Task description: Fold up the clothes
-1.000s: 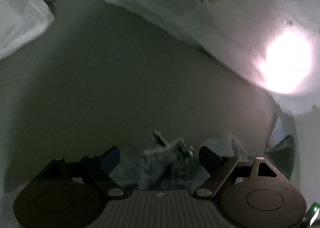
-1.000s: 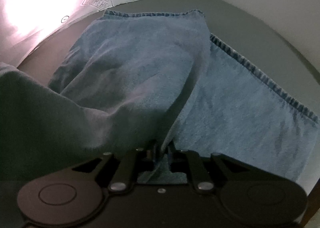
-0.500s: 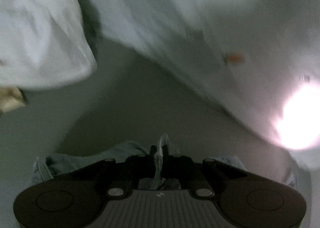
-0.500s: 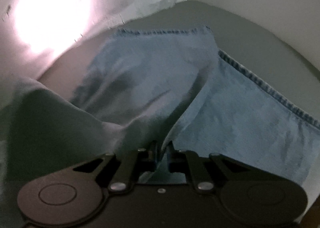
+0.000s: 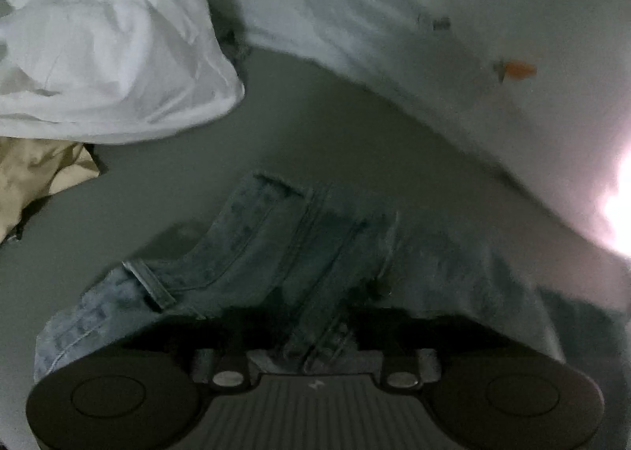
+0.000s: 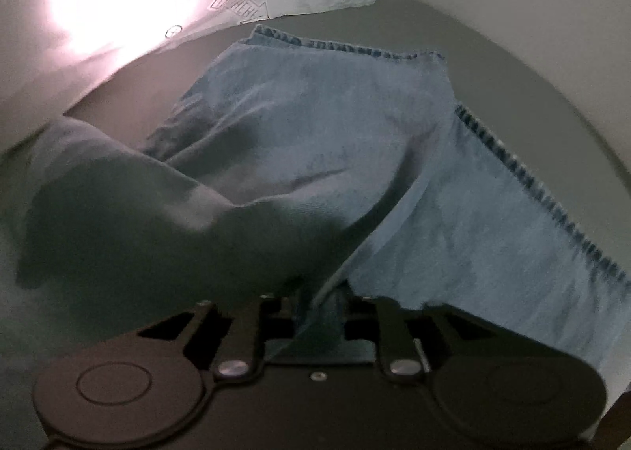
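While the jeans (image 5: 276, 253) are lying spread over the grey table (image 5: 315, 142), the left gripper (image 5: 315, 331) is sitting low over the waistband end, where a belt loop (image 5: 152, 284) and stitched seams are showing. Its jaws have just been opening after a tight pinch, and they are now standing partly apart with a bunched ridge of denim running up between them; whether the pads are still pressing on it cannot be told, since the fingertips are lost in shadow. The right gripper (image 6: 321, 304) is working at the leg end of the jeans (image 6: 355, 142). Its jaws have also just been opening a little, and a fold of cloth is passing between the narrow gap, seemingly touching both pads. A crumpled white garment (image 5: 106, 43) and a tan cloth (image 5: 35, 170) are lying well apart from the jeans.
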Action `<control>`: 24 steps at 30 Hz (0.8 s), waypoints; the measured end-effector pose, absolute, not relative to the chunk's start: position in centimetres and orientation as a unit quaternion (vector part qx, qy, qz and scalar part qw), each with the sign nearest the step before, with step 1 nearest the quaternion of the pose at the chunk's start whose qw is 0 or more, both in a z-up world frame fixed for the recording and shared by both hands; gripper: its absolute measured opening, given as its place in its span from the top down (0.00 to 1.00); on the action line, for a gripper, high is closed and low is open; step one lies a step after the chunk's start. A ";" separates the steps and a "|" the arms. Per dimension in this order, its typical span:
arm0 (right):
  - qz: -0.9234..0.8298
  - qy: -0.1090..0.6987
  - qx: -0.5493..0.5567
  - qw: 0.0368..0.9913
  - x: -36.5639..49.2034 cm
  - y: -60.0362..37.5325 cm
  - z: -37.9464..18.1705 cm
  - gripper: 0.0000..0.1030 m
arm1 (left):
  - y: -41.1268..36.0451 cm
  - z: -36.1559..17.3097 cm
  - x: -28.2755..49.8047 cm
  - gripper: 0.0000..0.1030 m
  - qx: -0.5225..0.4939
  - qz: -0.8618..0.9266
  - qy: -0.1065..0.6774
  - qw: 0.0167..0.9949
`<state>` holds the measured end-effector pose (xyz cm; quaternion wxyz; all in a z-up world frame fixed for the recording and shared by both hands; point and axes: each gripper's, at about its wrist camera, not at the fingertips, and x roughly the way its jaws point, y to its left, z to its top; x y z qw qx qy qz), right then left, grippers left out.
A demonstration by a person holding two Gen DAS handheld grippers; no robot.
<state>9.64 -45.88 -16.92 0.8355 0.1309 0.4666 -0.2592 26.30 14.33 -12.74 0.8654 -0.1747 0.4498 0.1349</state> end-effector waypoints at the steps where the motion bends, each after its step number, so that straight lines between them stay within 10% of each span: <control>1: -0.261 0.470 0.127 0.834 9.7 -45.9 -17.0 0.68 | 15.0 -12.4 26.3 0.44 -0.179 0.140 0.440 0.869; 24: -0.301 0.534 -0.026 0.789 13.9 -43.0 -18.8 0.56 | 18.6 -18.9 36.4 0.27 -0.135 0.116 0.496 0.850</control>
